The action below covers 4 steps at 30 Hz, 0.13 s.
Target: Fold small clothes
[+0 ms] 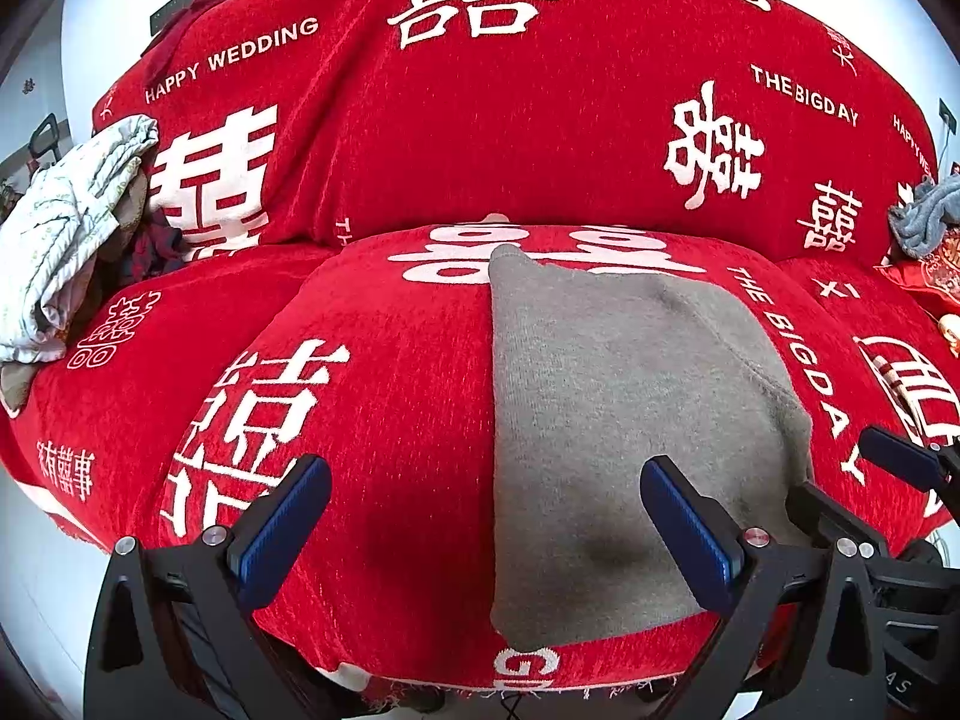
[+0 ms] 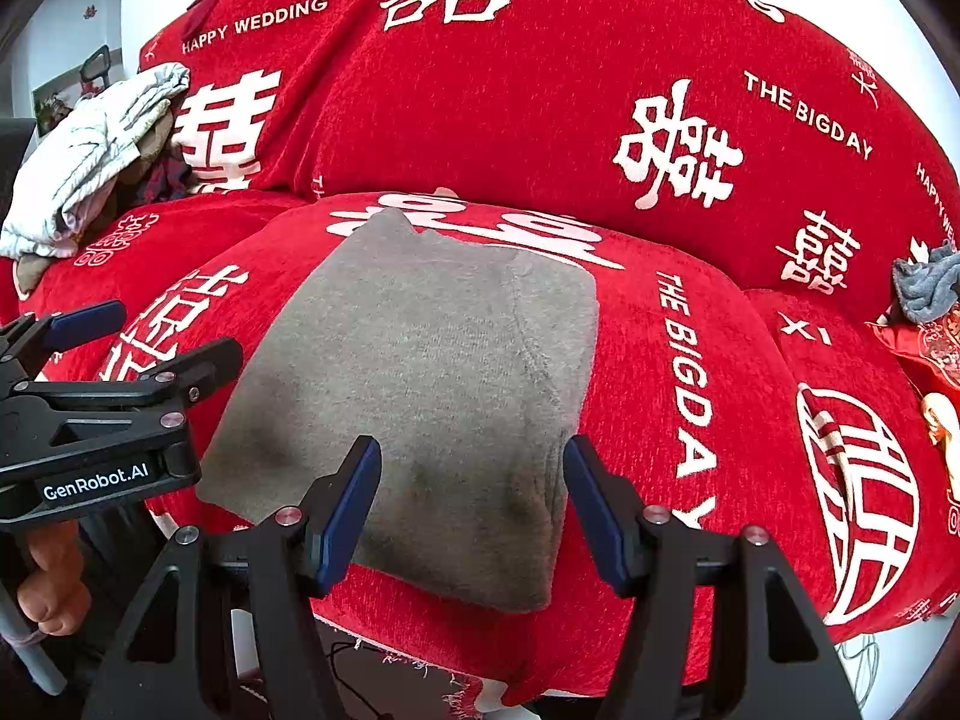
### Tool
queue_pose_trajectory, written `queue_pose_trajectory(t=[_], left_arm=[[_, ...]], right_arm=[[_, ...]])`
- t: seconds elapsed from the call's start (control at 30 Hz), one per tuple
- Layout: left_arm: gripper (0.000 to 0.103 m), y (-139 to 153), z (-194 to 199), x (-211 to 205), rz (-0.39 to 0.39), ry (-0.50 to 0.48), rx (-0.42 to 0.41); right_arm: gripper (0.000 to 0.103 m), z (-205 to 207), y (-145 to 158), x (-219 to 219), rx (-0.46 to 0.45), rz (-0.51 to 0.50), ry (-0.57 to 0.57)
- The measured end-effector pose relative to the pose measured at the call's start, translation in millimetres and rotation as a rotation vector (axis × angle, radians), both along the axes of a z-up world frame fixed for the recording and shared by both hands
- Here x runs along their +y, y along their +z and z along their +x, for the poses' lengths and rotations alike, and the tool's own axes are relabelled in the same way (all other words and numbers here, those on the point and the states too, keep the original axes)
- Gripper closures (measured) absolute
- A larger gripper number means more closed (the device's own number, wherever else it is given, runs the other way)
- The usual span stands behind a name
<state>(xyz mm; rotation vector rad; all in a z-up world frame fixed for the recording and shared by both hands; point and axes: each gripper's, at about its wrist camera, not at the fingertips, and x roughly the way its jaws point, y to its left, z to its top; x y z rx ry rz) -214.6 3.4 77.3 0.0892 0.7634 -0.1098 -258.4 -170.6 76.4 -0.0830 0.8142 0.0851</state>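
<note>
A grey knitted garment [image 1: 618, 420] lies folded flat in a rough rectangle on the middle seat cushion of a red sofa; the right wrist view shows it [image 2: 432, 372] with a dark smudge near its front edge. My left gripper [image 1: 486, 531] stands open over the garment's front left edge, with nothing pinched between its blue pads. My right gripper [image 2: 474, 510] is open too, its fingers straddling the garment's front right corner without pressing on it. Each gripper shows in the other's view: the right gripper [image 1: 864, 486] at the right, the left gripper [image 2: 144, 339] at the left.
The red sofa cover [image 1: 480, 120] with white lettering drapes over seat and backrest. A pile of pale and dark clothes [image 1: 66, 228] sits on the left cushion, a grey cloth [image 2: 927, 288] at the far right. A hand [image 2: 54, 576] holds the left gripper's handle.
</note>
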Motion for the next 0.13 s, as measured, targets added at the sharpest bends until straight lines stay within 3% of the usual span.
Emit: queue_pose_trajectory(t=[0.13], left_arm=[[0.000, -0.2, 0.5, -0.4, 0.003, 0.000, 0.000]], right_arm=[[0.036, 0.1, -2.5, 0.1, 0.004, 0.001, 0.002]])
